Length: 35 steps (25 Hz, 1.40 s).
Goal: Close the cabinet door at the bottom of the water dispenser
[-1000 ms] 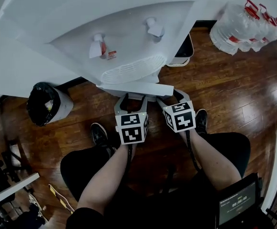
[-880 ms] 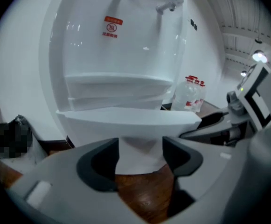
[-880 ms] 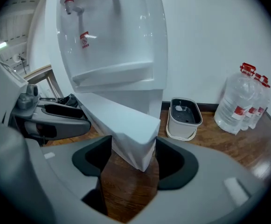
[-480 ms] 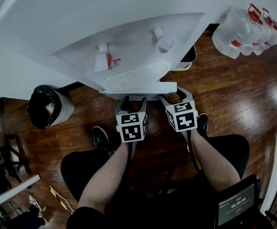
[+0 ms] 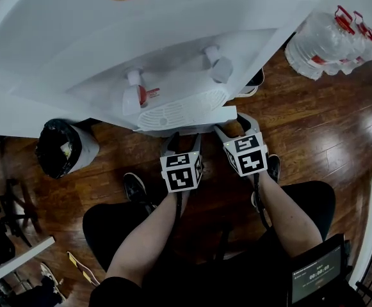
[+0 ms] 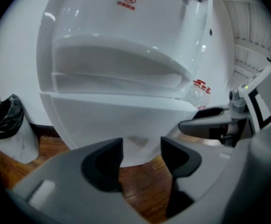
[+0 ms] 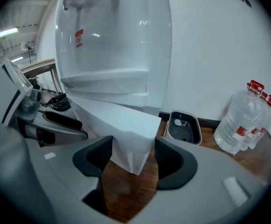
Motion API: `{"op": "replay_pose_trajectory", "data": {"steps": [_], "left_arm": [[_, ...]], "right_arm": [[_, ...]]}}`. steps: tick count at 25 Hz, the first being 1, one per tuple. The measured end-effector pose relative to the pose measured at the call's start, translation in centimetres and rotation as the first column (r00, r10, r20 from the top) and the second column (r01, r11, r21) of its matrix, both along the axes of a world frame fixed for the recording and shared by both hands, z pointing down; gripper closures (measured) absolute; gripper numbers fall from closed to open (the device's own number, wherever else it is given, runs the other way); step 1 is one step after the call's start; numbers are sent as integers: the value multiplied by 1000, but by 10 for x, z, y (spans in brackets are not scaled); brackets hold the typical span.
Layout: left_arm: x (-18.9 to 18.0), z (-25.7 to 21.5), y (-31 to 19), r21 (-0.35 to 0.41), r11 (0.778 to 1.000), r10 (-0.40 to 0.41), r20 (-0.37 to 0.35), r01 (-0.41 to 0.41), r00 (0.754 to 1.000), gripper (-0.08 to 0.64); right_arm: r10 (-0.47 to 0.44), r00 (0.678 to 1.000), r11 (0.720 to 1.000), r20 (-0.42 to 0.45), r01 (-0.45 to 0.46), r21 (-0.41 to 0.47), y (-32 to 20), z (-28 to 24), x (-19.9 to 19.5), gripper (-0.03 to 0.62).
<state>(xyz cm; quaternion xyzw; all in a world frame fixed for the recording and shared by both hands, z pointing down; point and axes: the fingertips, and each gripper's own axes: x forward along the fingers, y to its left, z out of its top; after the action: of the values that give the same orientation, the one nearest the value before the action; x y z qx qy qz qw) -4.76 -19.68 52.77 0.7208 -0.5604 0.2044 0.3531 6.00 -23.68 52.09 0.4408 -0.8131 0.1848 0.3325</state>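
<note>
Holding both tools low in front of the white water dispenser (image 5: 173,50), we have them side by side just under its drip grille (image 5: 182,107). Our left gripper (image 6: 142,148) has its 2 jaws spread with nothing pinched. Through the gap we see the flat white face of the cabinet door (image 6: 121,120) and a strip of wooden floor (image 6: 140,171) below it. Whether the tips touch the door we cannot tell. Our right gripper (image 7: 133,146) is spread too. The door's free edge shows in the gap between its jaws, lower corner pointing down at the boards, and neither jaw is closed on it. The door sits at the foot of the dispenser, angled out from the body rather than flush with it. Higher up, a red-marked tap (image 5: 133,94) and a second tap (image 5: 218,59) sit in the recess. A bin (image 5: 63,144) lined with a black bag stands on the floor left of the dispenser. A black tray (image 7: 184,126) lies by the wall on its right, and water bottles (image 5: 330,37) with red caps stand farther right.
</note>
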Motion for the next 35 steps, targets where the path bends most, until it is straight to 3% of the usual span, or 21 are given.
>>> {"op": "replay_pose_trajectory", "data": {"steps": [4,8,12,14,25,35], "left_arm": [[2,18,0,-44,999,-5,19,5,1000,291],[-15,28,-10,-59,994,-91,36,93,995,291],[-19,29,-13,-69,989,-127,36,129,991,305],[-18,29,-13,-76,988,-135,33,137,990,305],[-15,32,-16,-85,991,-96,52,100,994,328],[-15,33,-22,-79,992,-98,61,103,993,328]], "right_arm": [[-25,999,999,-37,26,25,-6,-5,-2,304],[-47,998,997,-38,49,54,-8,-7,-6,302],[-31,997,994,-71,24,-104,3,38,1,284],[-17,998,992,-68,8,-125,0,50,1,285],[-70,992,995,-109,62,-81,-15,39,-9,319],[-55,993,997,-100,49,-65,-23,38,-10,321]]}}
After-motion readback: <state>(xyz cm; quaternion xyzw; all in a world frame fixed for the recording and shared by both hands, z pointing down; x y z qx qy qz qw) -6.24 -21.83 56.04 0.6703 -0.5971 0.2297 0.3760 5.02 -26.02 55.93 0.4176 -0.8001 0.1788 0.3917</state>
